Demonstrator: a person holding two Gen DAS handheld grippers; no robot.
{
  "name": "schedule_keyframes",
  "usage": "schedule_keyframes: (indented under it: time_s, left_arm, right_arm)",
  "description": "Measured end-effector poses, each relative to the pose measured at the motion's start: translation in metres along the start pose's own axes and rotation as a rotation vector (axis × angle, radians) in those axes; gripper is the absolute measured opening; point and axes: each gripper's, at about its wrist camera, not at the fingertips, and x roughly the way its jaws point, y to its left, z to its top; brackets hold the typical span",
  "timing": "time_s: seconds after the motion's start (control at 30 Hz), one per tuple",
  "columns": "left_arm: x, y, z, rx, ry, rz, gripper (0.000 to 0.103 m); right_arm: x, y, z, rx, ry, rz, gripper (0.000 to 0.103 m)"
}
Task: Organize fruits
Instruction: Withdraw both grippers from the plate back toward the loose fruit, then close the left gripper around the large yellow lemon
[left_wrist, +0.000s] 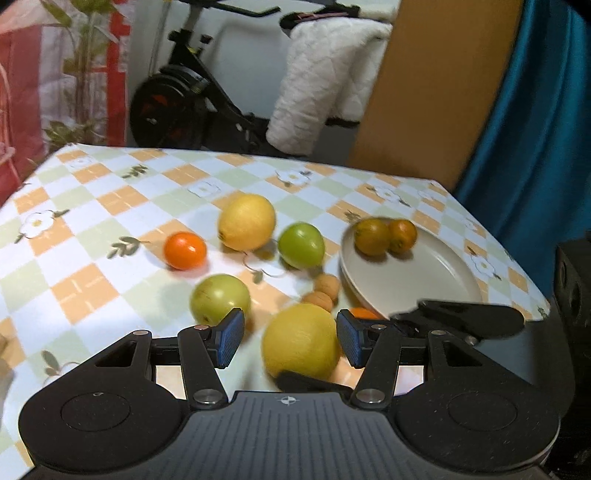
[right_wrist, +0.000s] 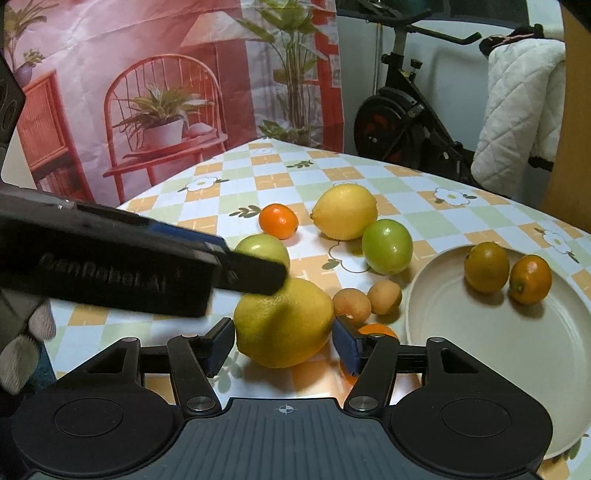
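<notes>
A large yellow lemon (right_wrist: 283, 325) is sitting at the near edge of the checked floral counter (right_wrist: 424, 192), just left of the round cream plate (right_wrist: 480, 354). The right tongs (right_wrist: 283, 345) are bracketing it, blue pads close at both sides, though whether they are pressing cannot be told. In the left wrist view the left tongs (left_wrist: 290, 338) are standing part-open, the same lemon (left_wrist: 301, 341) lying between the pads with a gap showing on the left.

Two small tan round fruits (right_wrist: 367, 301) are lying just right of the lemon, with a small orange citrus (right_wrist: 376, 329) partly hidden behind the right pad. Farther off are lying two green round fruits (right_wrist: 387, 245), a second yellow lemon (right_wrist: 344, 211) and another orange citrus (right_wrist: 278, 220). Two brownish-orange citrus (right_wrist: 508, 273) are resting on the plate's far side.
</notes>
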Motion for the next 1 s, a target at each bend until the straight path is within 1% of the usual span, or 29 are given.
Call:
schedule_keyframes:
  time_s: [0.07,0.23,0.37,0.53,0.7,0.77,0.83,1.0]
  left_arm:
    - [0.002,-0.002,-0.003,0.007,0.009,0.007,0.058]
    - [0.005,0.005,-0.004,-0.025,0.018,0.008,0.058]
    - [0.009,0.01,-0.002,-0.053,0.017,-0.009,0.059]
    - [0.016,0.007,-0.001,-0.051,0.031,-0.032,0.059]
    - [0.022,0.005,-0.002,-0.054,0.041,-0.039,0.06]
    - [0.022,0.006,-0.002,-0.056,0.042,-0.037,0.063]
    - [0.024,0.008,-0.003,-0.063,0.042,-0.028,0.071]
    - [0.025,0.007,-0.005,-0.051,0.033,-0.017,0.074]
  right_arm:
    - [0.002,0.001,0.0,-0.003,-0.002,-0.003,0.058]
    - [0.003,0.002,0.001,-0.024,-0.014,0.002,0.058]
    - [0.005,0.001,0.001,-0.028,-0.012,0.001,0.058]
    - [0.009,0.0,0.0,-0.018,0.006,-0.006,0.058]
    - [0.01,0.001,-0.001,-0.029,0.009,-0.008,0.059]
    - [0.01,0.001,-0.001,-0.029,0.008,-0.009,0.058]
    - [0.01,0.001,-0.001,-0.026,0.007,-0.008,0.058]
    - [0.011,0.001,-0.001,-0.025,0.008,-0.009,0.058]
